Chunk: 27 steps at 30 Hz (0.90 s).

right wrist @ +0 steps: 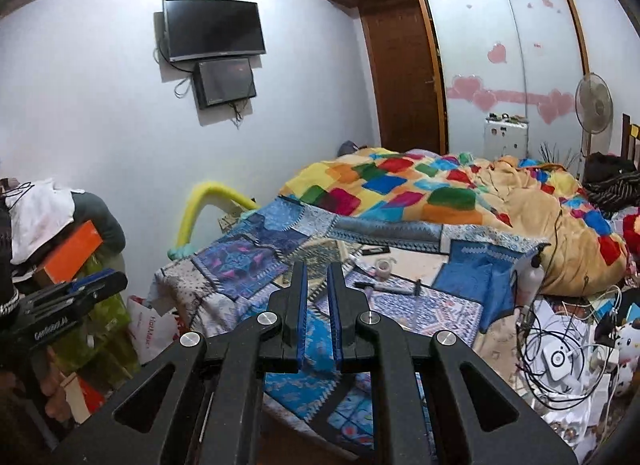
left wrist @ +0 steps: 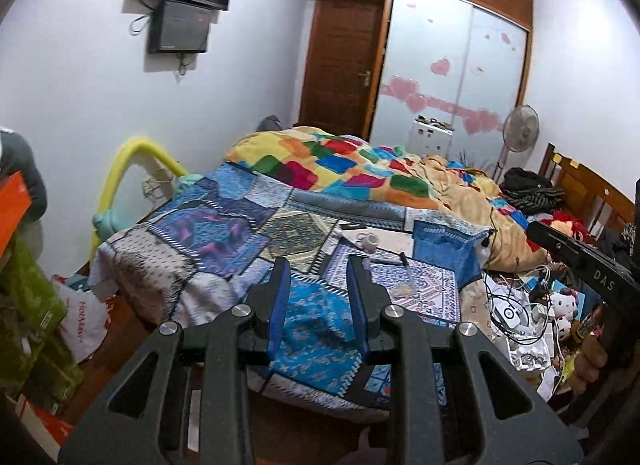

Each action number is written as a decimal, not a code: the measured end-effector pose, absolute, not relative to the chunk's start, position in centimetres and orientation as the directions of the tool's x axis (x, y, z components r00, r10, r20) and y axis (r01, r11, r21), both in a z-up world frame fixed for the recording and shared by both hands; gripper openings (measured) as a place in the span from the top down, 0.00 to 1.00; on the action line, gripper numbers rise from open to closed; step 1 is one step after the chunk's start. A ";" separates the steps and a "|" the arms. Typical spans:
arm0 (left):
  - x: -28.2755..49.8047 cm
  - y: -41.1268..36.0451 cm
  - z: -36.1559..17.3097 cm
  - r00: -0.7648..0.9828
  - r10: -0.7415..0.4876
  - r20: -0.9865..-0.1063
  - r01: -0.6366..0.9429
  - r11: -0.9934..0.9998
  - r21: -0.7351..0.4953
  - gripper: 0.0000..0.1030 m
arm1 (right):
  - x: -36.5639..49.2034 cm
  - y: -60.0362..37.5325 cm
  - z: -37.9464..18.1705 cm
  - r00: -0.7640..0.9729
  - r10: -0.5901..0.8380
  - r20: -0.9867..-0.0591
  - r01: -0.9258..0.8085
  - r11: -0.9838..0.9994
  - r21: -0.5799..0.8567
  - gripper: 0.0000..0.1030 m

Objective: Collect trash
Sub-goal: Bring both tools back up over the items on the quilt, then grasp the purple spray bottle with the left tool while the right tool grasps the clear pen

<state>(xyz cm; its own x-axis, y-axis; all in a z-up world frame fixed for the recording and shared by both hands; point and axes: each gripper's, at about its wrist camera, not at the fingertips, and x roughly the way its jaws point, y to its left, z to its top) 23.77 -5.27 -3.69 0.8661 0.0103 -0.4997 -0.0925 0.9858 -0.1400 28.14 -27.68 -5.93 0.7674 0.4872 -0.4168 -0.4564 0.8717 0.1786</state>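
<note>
Trash, a tape roll (left wrist: pixel 370 241) and small scraps, lay on the bed (left wrist: pixel 224 241) ahead. My left gripper (left wrist: pixel 319 277) hung parted and empty, my right gripper (right wrist: pixel 317 283) nearly clenched on nothing; reaching in, I risked snagging the tangled cables (right wrist: pixel 560 345).

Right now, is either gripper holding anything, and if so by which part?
Nothing is held. The left gripper stands open and empty; the right gripper is nearly shut, with nothing between its pads.

Both wrist cams above bed (left wrist: pixel 224 233) foot, angled down (shared view)

Crumpled foil wrapper (left wrist: pixel 528 359), right beside bed
</note>
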 end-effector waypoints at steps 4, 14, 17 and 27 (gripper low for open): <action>26.5 -6.9 -4.6 0.854 -0.023 -0.519 -0.055 0.990 -0.133 0.74 | 29.6 -29.0 -6.9 0.780 0.419 -0.466 -0.418 0.902 0.111 0.91; 35.0 -10.0 -9.2 0.789 -0.095 -0.607 0.032 0.993 -0.115 0.74 | 35.6 -31.5 -11.3 0.729 0.336 -0.597 -0.358 0.930 0.087 0.89; 37.2 -10.7 -10.5 0.773 -0.115 -0.624 0.053 0.992 -0.117 0.74 | 37.5 -31.7 -12.9 0.716 0.310 -0.626 -0.337 0.938 0.079 0.71; 45.1 -11.8 -17.4 0.655 -0.178 -0.735 0.108 0.984 -0.142 0.74 | 44.5 -33.0 -20.4 0.560 0.310 -0.769 -0.312 0.938 0.152 0.55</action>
<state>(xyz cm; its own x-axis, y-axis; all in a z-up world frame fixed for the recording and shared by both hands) 45.13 -11.82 -17.38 0.6548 -0.1775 -0.7347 0.1076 0.9840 -0.1419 44.50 -33.00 -20.35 0.5595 0.3102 -0.7686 -0.3116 0.9380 0.1517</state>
